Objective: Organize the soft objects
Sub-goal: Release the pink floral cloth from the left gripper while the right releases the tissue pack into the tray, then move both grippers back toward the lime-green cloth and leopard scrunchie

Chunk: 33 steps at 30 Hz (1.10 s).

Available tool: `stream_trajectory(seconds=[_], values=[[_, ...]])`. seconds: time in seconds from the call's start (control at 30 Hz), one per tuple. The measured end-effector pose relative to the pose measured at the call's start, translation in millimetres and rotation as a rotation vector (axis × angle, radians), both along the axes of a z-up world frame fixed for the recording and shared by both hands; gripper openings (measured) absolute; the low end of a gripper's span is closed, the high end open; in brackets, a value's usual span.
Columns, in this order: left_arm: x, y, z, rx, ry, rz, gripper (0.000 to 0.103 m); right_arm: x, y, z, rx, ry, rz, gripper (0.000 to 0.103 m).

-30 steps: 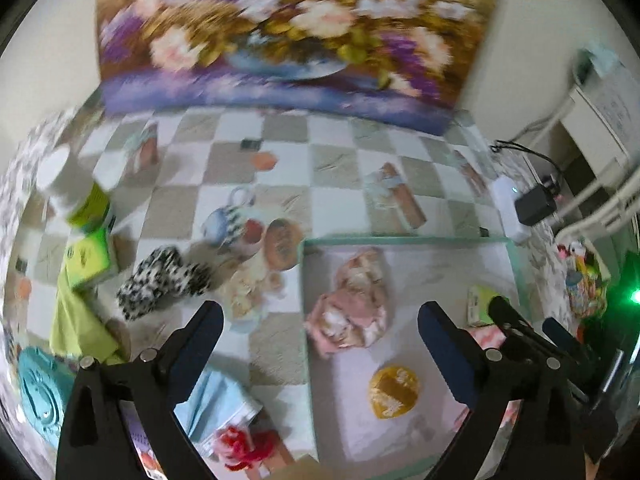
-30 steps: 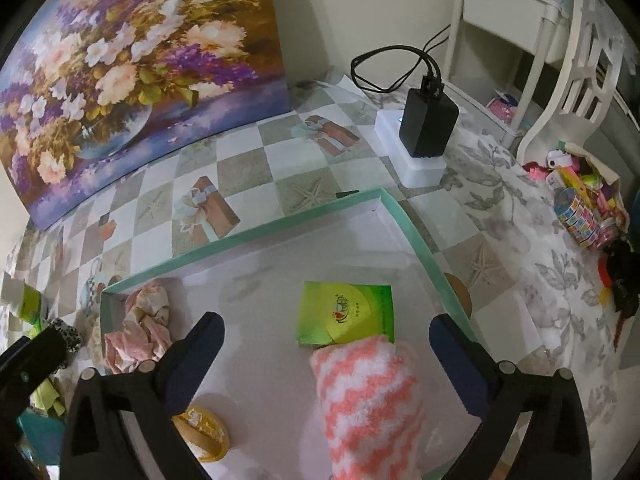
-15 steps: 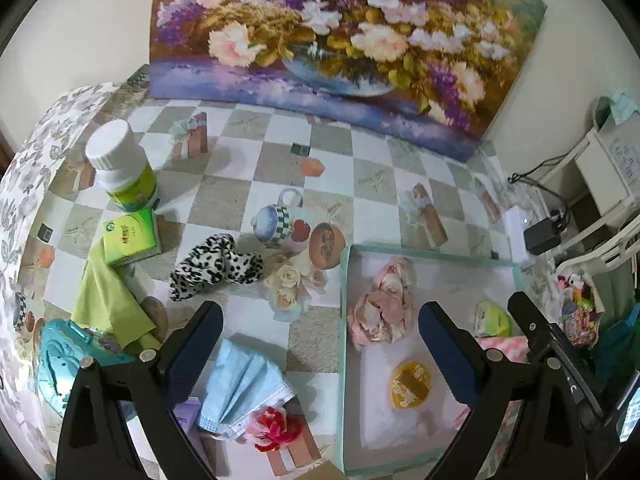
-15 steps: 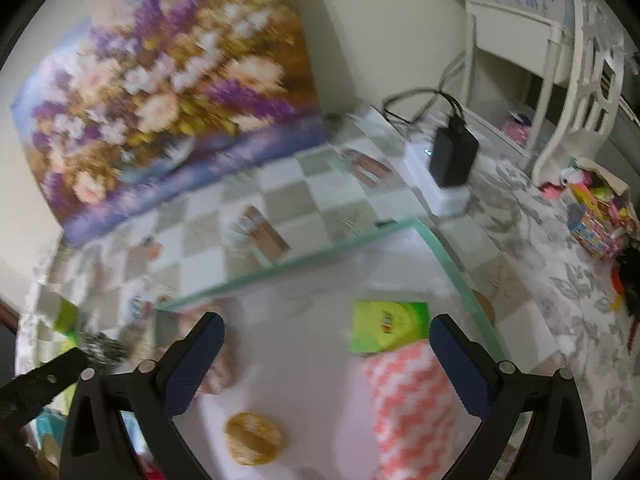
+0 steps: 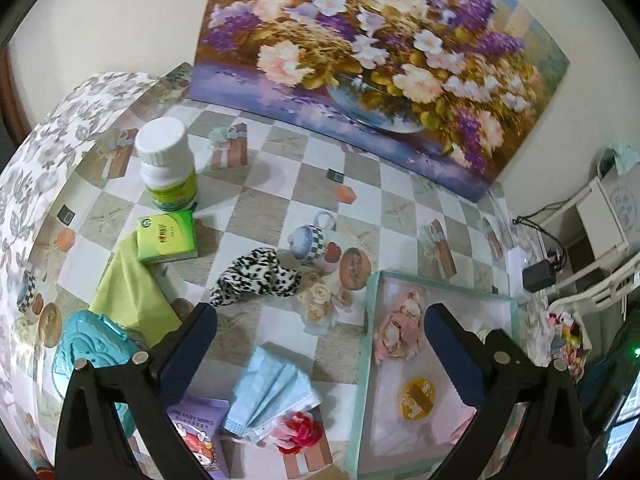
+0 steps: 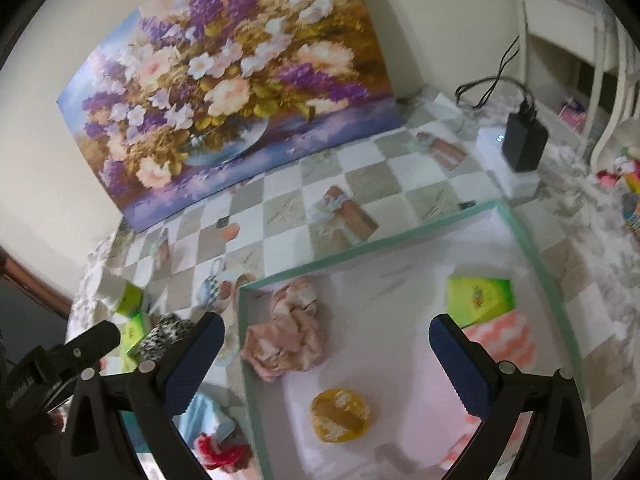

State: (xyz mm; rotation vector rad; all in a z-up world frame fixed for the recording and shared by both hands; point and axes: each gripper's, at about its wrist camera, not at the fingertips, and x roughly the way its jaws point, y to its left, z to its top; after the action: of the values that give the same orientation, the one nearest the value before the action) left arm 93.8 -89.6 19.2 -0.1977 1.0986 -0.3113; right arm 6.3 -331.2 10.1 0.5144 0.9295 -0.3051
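A green-rimmed white tray (image 5: 366, 344) (image 6: 532, 244) holds a pink crumpled cloth (image 5: 400, 330) (image 6: 288, 334), a yellow round pad (image 5: 416, 398) (image 6: 340, 416), a green tissue pack (image 6: 480, 300) and an orange-white fuzzy sock (image 6: 504, 340). Left of the tray lie a leopard scrunchie (image 5: 256, 276), a blue face mask (image 5: 276, 394), a red scrunchie (image 5: 298, 432), a green cloth (image 5: 128, 296) and a second green tissue pack (image 5: 166, 238). My left gripper (image 5: 320, 344) hovers open above the mask and the tray's left rim. My right gripper (image 6: 326, 356) hovers open over the tray, empty.
A white pill bottle (image 5: 166, 164), a teal case (image 5: 86, 356) and a baby wipes pack (image 5: 198, 436) sit on the left. A flower painting (image 5: 360, 52) leans on the wall behind. A black charger on a white power strip (image 6: 520, 148) lies right, near white furniture.
Both grippers have lifted and swung left; the left view now takes in the bottle, scrunchie and mask, and the right view shows more of the tray's left side. Both stay open.
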Motion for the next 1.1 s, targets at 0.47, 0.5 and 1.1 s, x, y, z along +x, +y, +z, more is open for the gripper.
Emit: stream_trajectory(seconds=[0.47,0.5,1.1], values=[[13,47,6,-0.066,-0.012,0.102,0.103,3,21,13,-0.148,-0.001,0.043,0.103],[14,52,7,-0.062,-0.020,0.113,0.103,4,23,15,-0.158,-0.004,0.048,0.103],[31,141,11,-0.035,-0.129,0.300,0.103,13,35,3,-0.053,-0.038,0.083,0.103]])
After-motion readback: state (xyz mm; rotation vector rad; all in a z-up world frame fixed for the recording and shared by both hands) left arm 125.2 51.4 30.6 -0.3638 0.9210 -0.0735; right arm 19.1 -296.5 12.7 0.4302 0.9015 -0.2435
